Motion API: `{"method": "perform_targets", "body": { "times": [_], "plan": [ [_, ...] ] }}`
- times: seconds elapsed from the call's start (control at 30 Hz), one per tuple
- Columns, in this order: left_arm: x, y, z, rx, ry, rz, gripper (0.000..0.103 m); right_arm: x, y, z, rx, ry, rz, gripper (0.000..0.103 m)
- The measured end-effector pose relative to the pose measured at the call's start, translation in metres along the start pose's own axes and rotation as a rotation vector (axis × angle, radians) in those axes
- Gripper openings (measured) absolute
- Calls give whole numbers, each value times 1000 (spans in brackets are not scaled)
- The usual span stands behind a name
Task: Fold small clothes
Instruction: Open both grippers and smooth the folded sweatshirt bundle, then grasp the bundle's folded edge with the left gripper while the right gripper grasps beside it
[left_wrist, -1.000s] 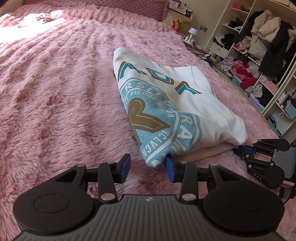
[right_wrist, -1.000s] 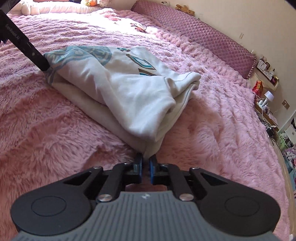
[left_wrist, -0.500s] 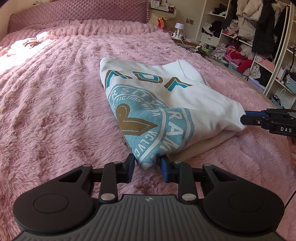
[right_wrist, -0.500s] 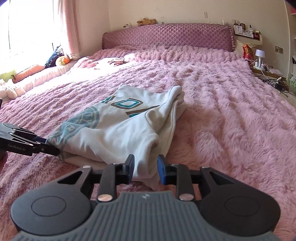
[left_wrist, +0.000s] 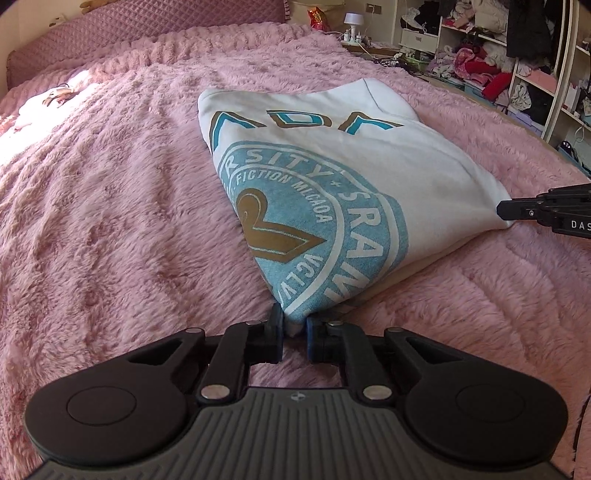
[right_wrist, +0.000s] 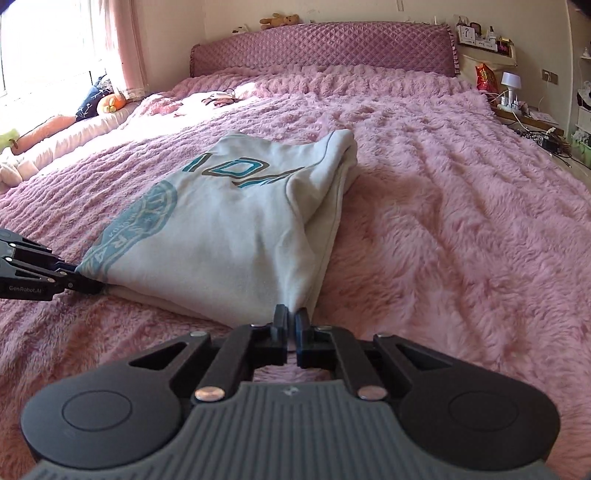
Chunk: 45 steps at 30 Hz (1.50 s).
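A folded white sweatshirt (left_wrist: 388, 147) with a teal round crest and gold heart lies on the pink furry bed. My left gripper (left_wrist: 294, 325) is shut on its near corner by the crest. My right gripper (right_wrist: 293, 321) is shut on the other near corner of the sweatshirt (right_wrist: 229, 236), which is plain white there. In the left wrist view the right gripper (left_wrist: 506, 212) comes in from the right edge. In the right wrist view the left gripper (right_wrist: 86, 282) comes in from the left edge.
The pink blanket (left_wrist: 110, 221) covers the whole bed, with a quilted headboard (right_wrist: 321, 48) at the far end. Open shelves with clothes (left_wrist: 498, 55) stand to the right of the bed. Plush toys and cushions (right_wrist: 55, 122) line the window side.
Both grippers went from open around the sweatshirt's near corners to shut on them. Both cameras have levelled out and sit squarer to the bed.
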<state>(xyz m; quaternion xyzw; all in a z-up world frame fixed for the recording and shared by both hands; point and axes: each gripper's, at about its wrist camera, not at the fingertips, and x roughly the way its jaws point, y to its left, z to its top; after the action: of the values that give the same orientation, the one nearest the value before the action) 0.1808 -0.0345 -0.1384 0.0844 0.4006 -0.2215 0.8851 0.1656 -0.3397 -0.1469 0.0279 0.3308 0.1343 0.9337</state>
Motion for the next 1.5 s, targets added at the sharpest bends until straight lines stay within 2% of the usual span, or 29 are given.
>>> {"method": "perform_targets", "body": {
  "times": [0.1, 0.17, 0.2, 0.3, 0.43, 0.5, 0.57, 0.63, 0.73, 0.83, 0.87, 0.97, 1.13, 1.2, 1.3, 1.4, 1.5],
  "plan": [
    [-15, 4, 1, 1, -14, -18, 14, -5, -1, 3, 22, -9, 9, 7],
    [-31, 6, 0, -6, -29, -25, 14, -15, -4, 11, 27, -29, 31, 25],
    [-38, 7, 0, -11, -37, -26, 15, -19, -6, 15, 33, -43, 38, 27],
    [-56, 12, 6, -52, -84, -31, 15, -25, -16, 39, 79, -102, 71, 28],
    [-57, 20, 27, -170, -144, -131, 15, -3, -18, 83, 78, -187, -7, 28],
    [-49, 19, 36, -192, -156, -155, 15, 20, -19, 107, 74, -193, -37, 29],
    [-40, 17, 42, -207, -159, -175, 15, 45, -21, 128, 76, -184, -67, 38],
    [-28, 16, 44, -232, -148, -196, 15, 67, -23, 142, 82, -169, -95, 40],
    [-15, 17, 41, -255, -117, -213, 15, 99, -28, 156, 87, -138, -126, 40],
    [-6, 18, 35, -274, -102, -225, 15, 128, -31, 158, 83, -61, -133, 36],
    [-5, 18, 34, -276, -99, -228, 15, 135, -32, 157, 80, -39, -128, 14],
    [-2, 20, 31, -284, -95, -236, 16, 142, -30, 152, 41, -29, -115, 7],
    [1, 20, 33, -288, -98, -257, 17, 131, -32, 159, 11, -95, -126, 5],
    [5, 19, 33, -287, -93, -254, 19, 135, -34, 159, -1, -88, -140, 5],
    [13, 18, 30, -293, -75, -254, 21, 157, -40, 143, -12, -22, -174, 6],
    [16, 15, 30, -280, -69, -245, 21, 165, -45, 132, 37, -21, -184, 9],
    [15, 15, 31, -281, -67, -242, 21, 164, -46, 130, 42, -25, -198, 16]
  ]
}}
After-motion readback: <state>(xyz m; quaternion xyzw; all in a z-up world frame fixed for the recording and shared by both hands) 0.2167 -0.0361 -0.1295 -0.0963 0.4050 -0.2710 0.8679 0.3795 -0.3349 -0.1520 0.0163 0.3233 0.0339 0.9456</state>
